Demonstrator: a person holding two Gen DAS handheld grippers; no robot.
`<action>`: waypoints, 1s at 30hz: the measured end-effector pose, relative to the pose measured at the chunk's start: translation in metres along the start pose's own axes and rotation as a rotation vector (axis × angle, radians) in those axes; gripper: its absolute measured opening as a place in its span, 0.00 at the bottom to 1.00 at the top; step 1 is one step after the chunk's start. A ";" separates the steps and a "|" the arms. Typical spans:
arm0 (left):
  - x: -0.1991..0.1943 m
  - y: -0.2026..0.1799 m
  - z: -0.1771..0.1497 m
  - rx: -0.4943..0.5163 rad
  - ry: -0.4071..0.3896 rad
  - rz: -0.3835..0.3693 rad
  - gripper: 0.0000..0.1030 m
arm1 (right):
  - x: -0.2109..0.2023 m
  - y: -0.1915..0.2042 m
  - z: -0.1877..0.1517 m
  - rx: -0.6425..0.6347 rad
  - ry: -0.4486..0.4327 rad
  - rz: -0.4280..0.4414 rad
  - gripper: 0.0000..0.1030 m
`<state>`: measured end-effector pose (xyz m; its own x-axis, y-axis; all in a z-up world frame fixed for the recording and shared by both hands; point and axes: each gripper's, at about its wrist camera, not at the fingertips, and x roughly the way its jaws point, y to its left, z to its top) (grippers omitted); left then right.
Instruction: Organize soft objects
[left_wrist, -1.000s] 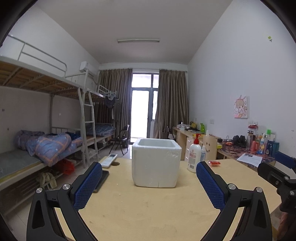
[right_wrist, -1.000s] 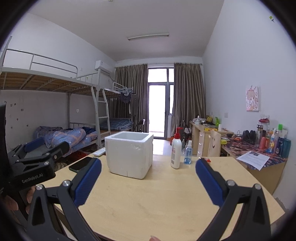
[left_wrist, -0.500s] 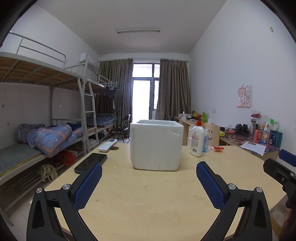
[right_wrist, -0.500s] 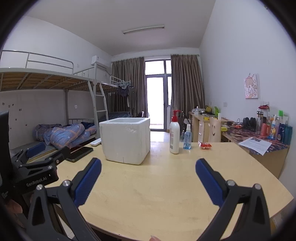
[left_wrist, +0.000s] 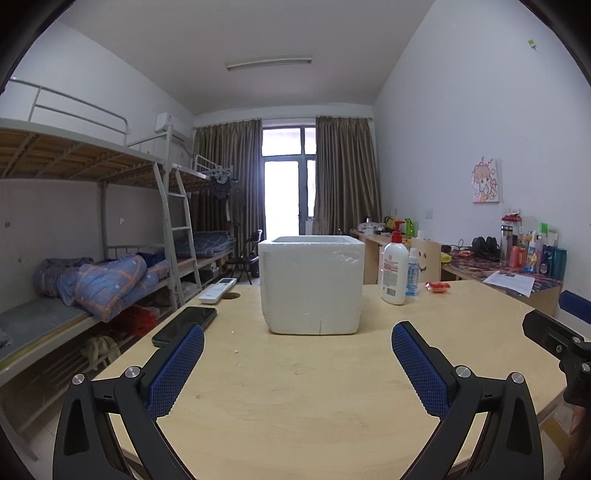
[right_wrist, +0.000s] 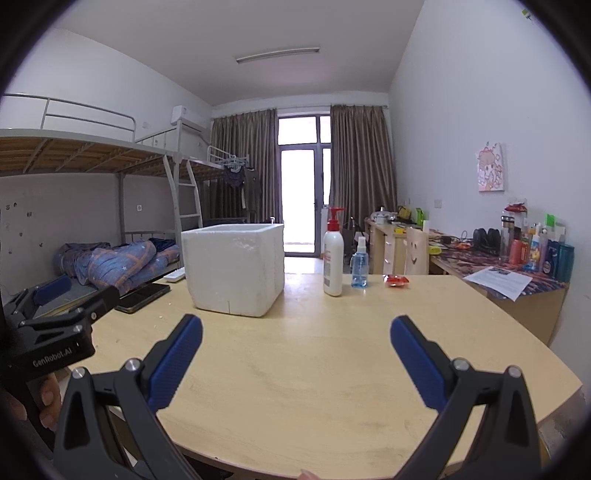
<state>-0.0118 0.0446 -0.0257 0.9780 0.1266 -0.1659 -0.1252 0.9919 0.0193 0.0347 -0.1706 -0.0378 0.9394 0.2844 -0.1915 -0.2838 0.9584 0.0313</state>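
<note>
Two grippers hovering over my table (left_wrist: 295, 406), both spread wide, nothing between the pads: left gripper (left_wrist: 297, 334), right gripper (right_wrist: 295, 328). I'm facing the white foam box (left_wrist: 312, 284), which is sitting upright mid-table, well ahead of both. Lotion pump bottle (right_wrist: 333, 262) and small spray bottle (right_wrist: 359, 269) are standing right of it; dark phone (left_wrist: 184, 325) is lying left.

White foam box (left_wrist: 311, 283) on table (left_wrist: 295, 398)
</note>
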 end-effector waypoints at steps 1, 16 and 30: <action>0.000 0.000 0.000 0.002 -0.001 -0.001 0.99 | 0.000 0.000 0.000 -0.002 0.001 0.000 1.00; 0.002 0.000 -0.003 0.001 0.014 -0.013 0.99 | 0.001 0.009 -0.001 -0.025 0.015 0.022 1.00; 0.003 0.004 -0.003 0.008 0.024 -0.017 0.99 | 0.001 0.006 -0.002 -0.020 0.020 0.019 1.00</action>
